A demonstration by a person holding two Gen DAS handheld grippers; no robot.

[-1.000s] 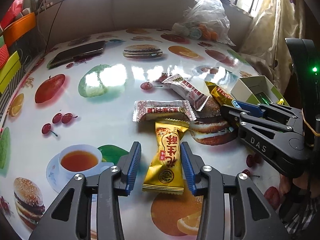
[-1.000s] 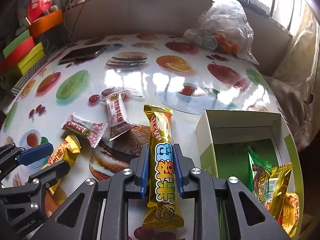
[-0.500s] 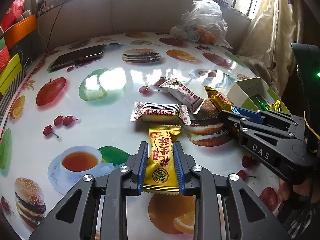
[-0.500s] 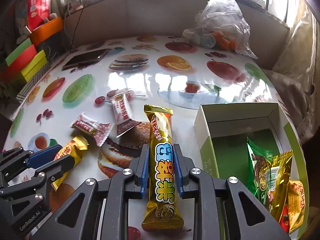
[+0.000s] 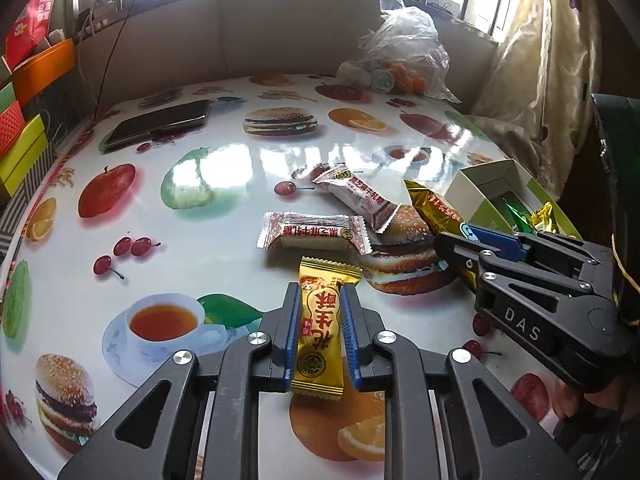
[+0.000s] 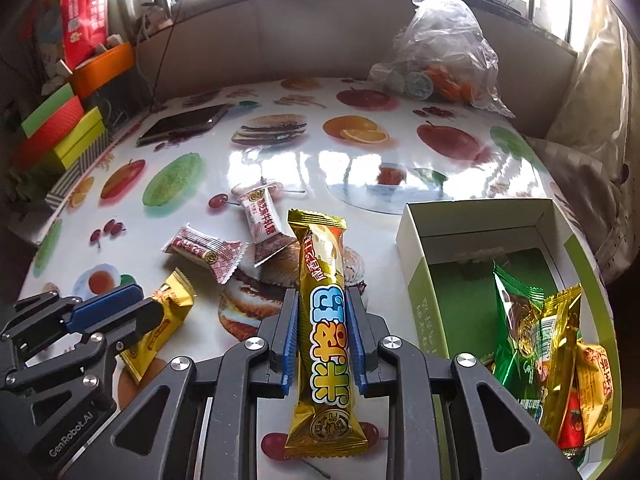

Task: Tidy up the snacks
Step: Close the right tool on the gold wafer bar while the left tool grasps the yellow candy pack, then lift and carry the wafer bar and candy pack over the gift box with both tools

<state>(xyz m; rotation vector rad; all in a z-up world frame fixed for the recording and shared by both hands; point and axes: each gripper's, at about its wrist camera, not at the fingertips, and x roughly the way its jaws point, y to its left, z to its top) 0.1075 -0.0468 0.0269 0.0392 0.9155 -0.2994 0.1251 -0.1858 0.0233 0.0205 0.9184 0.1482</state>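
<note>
Two hand-held tongs work over a glossy counter [image 5: 224, 168] printed with fruit, burgers and teacups. The left tongs [image 5: 319, 320] are closed tightly on a small gold candy packet [image 5: 320, 324], pinching its middle between blue pads; whether it has left the counter cannot be told. The right tongs [image 6: 322, 328] are clamped on a long gold snack bar [image 6: 324, 320], which sticks out past the pads at both ends.

An open green and white box [image 6: 420, 280] sits at the right side of the counter and already holds several wrapped snacks. Two white and red candy packets [image 5: 316, 234] lie loose on the counter, just beyond the left tongs. A clear plastic bag [image 5: 404, 52] and a phone [image 5: 160, 126] rest well away at the far side.

Both tongs appear to be at the picking-up stage. The next move likely calls for carrying each snack over the box and releasing it inside, one after the other, so the tongs do not collide at the opening.
</note>
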